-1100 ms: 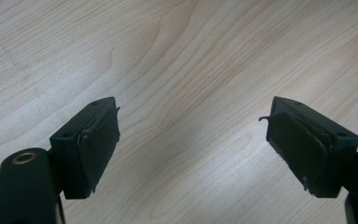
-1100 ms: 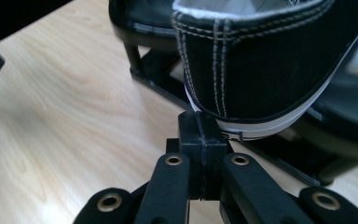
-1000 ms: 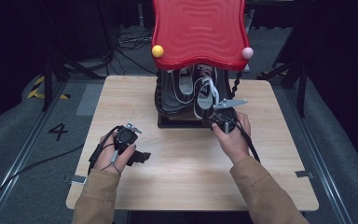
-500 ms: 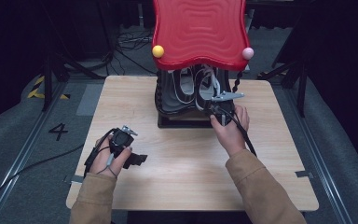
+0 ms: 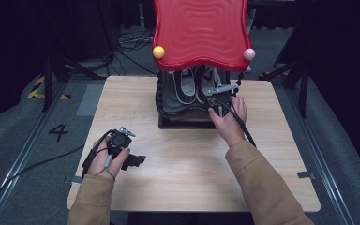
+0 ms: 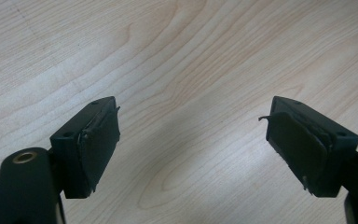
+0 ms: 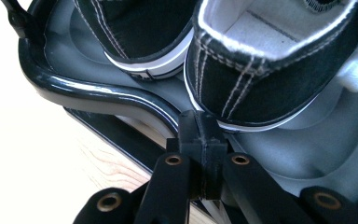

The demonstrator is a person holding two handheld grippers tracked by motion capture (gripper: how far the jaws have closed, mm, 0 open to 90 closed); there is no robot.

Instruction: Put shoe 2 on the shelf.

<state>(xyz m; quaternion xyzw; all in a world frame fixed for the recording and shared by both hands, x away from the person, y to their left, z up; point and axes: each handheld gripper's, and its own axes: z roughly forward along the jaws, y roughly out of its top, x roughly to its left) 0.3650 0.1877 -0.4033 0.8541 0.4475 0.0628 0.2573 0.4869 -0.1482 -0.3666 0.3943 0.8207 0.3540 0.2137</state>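
Your left tool (image 5: 133, 161) rests on the tabletop (image 5: 187, 164), jaws wide apart, empty | your right tool (image 7: 203, 140) is closed, empty, tips touching the right sneaker's (image 7: 279, 60) heel on the rack's grey shelf (image 7: 307, 144).

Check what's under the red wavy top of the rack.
Under the red top sits a grey shelf holding two black sneakers, heels toward the person. The right claw is shut at the shelf's edge. The sneakers' toes are covered by the top.

a lab: floor rails (image 5: 26, 140), cables (image 5: 131, 40), black stands (image 5: 49, 77).
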